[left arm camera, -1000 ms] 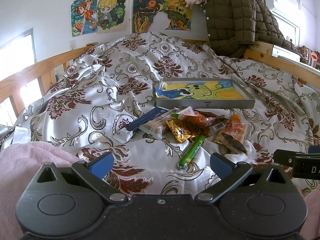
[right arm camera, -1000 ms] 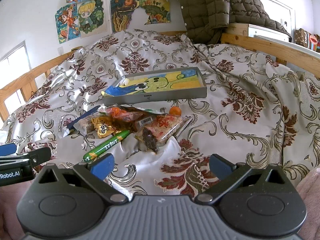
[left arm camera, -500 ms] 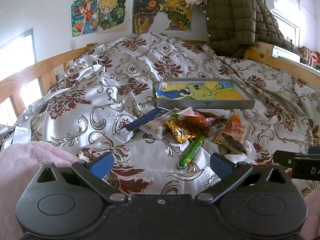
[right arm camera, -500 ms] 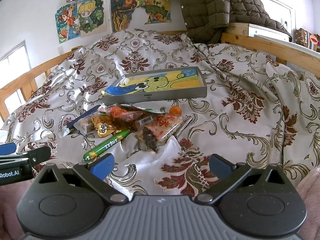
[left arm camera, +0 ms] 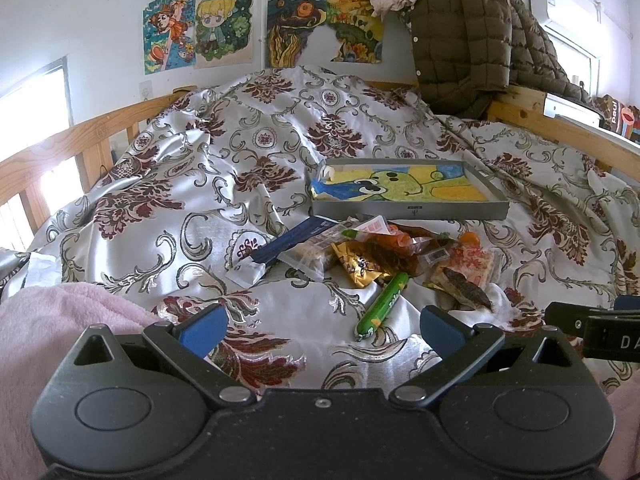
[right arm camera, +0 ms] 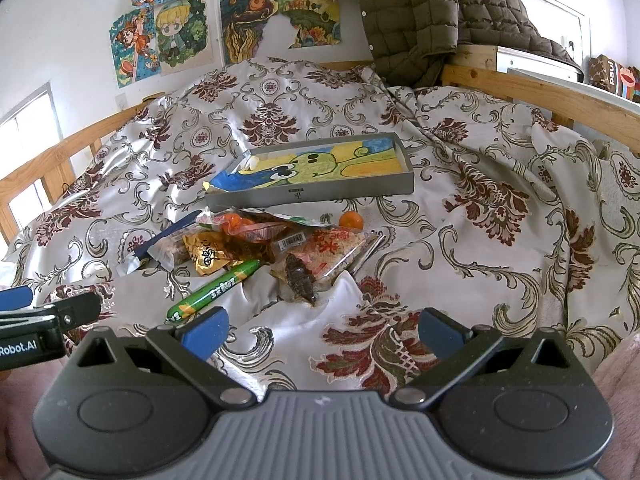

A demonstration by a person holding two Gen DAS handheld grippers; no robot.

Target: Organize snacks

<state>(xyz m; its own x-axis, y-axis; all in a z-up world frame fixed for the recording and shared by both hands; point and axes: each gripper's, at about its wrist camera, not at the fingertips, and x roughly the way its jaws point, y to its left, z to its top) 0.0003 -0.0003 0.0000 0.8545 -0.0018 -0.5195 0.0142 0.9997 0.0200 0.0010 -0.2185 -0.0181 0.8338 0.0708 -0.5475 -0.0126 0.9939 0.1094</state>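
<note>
Nothing moved; snack pile (left arm camera: 372,256) still beyond both spread, empty tools (left arm camera: 320,328).

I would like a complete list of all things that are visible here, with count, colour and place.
tray: 1, grey, cartoon-lined, behind snacks
green stick snack: 1, nearest grippers
gold packet: 1, pile's left
orange-red packet: 1, pile's right
dark blue packet: 1, far left
small orange fruit: 1, before tray
bedspread: 1, silver, maroon florals
jacket: 1, olive, on bedframe
drawings: several, wall
left gripper: open, empty
right gripper: open, empty
</note>
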